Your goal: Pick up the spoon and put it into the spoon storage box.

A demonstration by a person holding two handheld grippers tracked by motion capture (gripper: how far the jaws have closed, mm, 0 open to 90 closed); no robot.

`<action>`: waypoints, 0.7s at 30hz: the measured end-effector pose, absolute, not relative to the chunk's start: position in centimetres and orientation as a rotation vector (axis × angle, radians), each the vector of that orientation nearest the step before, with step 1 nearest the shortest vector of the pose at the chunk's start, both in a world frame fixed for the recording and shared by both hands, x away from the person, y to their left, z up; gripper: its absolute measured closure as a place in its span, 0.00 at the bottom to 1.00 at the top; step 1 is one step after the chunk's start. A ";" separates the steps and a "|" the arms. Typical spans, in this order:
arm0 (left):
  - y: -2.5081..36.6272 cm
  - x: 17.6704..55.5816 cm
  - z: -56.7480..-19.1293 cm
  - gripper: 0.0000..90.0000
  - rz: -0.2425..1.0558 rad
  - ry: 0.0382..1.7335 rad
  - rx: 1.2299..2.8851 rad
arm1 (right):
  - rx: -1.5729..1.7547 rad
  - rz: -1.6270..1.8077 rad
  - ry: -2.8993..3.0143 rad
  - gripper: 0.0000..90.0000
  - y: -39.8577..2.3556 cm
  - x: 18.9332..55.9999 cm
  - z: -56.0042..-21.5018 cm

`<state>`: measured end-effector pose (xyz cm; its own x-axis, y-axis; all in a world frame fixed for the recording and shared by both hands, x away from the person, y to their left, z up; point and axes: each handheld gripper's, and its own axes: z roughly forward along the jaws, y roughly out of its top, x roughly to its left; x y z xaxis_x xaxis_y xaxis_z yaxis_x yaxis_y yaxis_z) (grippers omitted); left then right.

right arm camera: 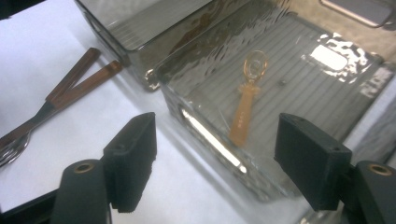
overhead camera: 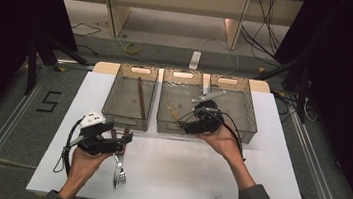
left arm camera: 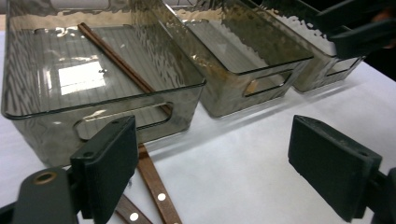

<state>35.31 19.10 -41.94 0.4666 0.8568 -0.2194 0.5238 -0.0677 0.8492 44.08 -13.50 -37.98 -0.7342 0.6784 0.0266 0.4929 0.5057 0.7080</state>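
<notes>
Nearest the high camera, a fork (overhead camera: 119, 171) lay unsorted by the empty, open left gripper (overhead camera: 119, 137). Its own view showed wooden handles (left arm camera: 156, 186). The right gripper (right arm camera: 215, 158) gaped over what seemed an orange spoon (right arm camera: 246, 105), binned

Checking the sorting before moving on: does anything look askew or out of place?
Mostly tidy. Two wood-handled forks lie crossed on the table outside the bins, by the left tool. The orange spoon lies in the middle bin.
</notes>
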 end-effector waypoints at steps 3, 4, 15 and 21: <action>19.5 35.6 -42.0 0.17 0.435 1.207 1.733 | 0.989 1.093 2.482 0.31 -14.5 42.8 -37.9; 19.6 35.7 -42.1 0.18 0.437 1.214 1.724 | 0.983 1.107 2.473 0.31 -14.8 42.3 -38.0; 20.1 36.4 -42.5 0.18 0.453 1.266 1.730 | 0.977 1.178 2.465 0.30 -16.9 38.0 -39.6; 20.5 36.7 -42.6 0.19 0.446 1.296 1.733 | 0.996 1.172 2.468 0.30 -18.0 36.9 -40.5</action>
